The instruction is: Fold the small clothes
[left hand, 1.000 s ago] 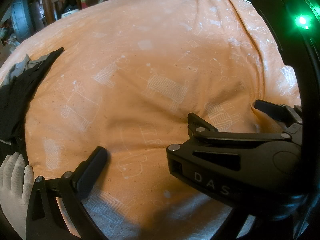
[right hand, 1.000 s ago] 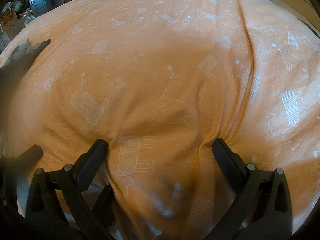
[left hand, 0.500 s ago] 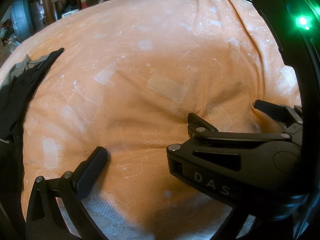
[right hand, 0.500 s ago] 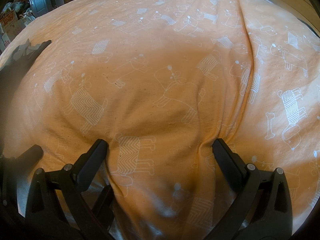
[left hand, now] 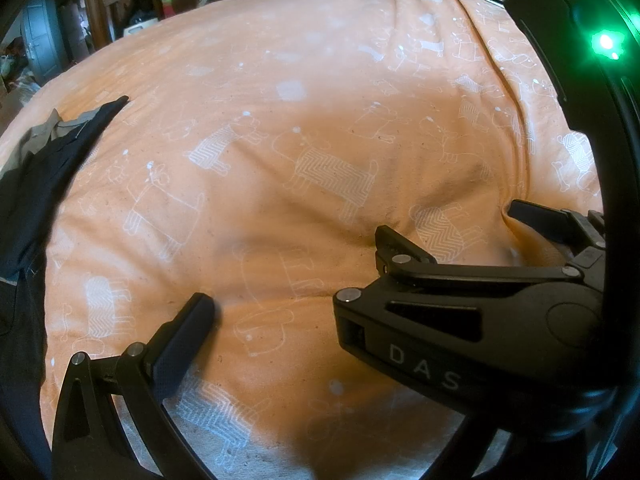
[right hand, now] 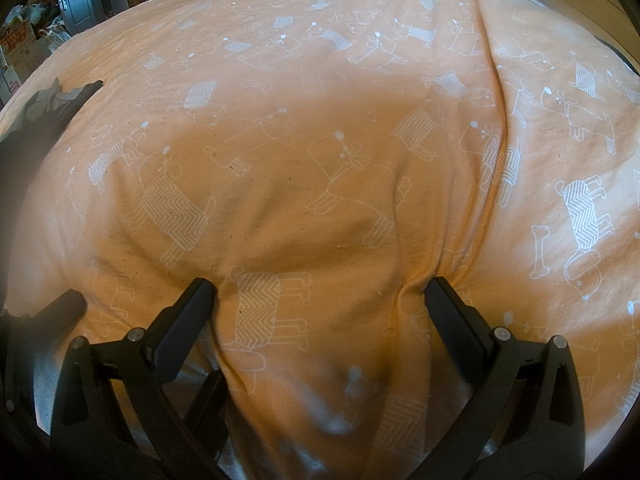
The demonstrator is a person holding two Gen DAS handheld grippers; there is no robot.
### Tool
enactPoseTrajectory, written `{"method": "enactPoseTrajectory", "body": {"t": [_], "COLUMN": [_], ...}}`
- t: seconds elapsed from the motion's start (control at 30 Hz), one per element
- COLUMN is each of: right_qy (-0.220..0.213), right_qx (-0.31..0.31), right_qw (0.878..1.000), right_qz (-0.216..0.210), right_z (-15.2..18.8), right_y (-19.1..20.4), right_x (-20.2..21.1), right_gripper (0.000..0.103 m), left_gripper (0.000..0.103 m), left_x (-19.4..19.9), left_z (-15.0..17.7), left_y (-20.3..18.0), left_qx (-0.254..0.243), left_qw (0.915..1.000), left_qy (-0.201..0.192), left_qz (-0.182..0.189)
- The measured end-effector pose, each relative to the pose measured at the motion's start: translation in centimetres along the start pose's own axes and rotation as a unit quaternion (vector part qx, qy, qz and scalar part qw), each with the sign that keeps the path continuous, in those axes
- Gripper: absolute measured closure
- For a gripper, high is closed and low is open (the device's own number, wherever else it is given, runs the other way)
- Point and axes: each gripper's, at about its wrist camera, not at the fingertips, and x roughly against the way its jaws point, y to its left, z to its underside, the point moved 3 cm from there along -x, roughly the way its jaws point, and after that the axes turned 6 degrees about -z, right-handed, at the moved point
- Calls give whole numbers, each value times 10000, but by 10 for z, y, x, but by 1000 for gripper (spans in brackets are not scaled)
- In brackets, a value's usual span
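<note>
1. Nearest the lens in the right wrist view, the right gripper [right hand: 320, 292] is seen with its fingers spread wide and nothing between them; both tips are pressed into the orange bedspread [right hand: 304, 128], which puckers around them. The gripper is judged to be parked there, resting rather than working.

2. In the left wrist view only one finger [left hand: 180, 344] of the left gripper is plainly shown, low on the spread. The other side is hidden behind the body of the right gripper, which crosses the frame, so it cannot be told whether the left fingers are apart or closed. No cloth is seen at the visible finger.

3. Between the grippers and the far edge, only bare spread printed with white dogs is seen. This open patch is judged to serve as the folding surface.

4. Farther off, at the left edge, the dark garment [left hand: 44, 176] lies rumpled with a grey layer beneath (perhaps a second piece; the view is too blurred there). It is well apart from both grippers, so folding is judged not yet begun.

5. Beyond the bed, dim room clutter is glimpsed.
</note>
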Motion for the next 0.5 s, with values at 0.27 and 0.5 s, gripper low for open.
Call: {"method": "enactPoseTrajectory", "body": {"t": [0.27,0.5], "right_qy": [-79,-86], "right_qx": [-31,-41], "right_qw": [9999,9999], "right_qz": [-55,-72], "right_z": [0,0], "right_y": [2,2], "right_x": [1,1], "right_gripper": [0,0], "left_gripper": [0,0], "left_x": [-1,-1], "left_z": [-1,-1], "left_y": [0,0], "left_qx": [2,4], "left_qw": [10000,10000], "left_qy": [30,28], "left_qz": [3,5]}}
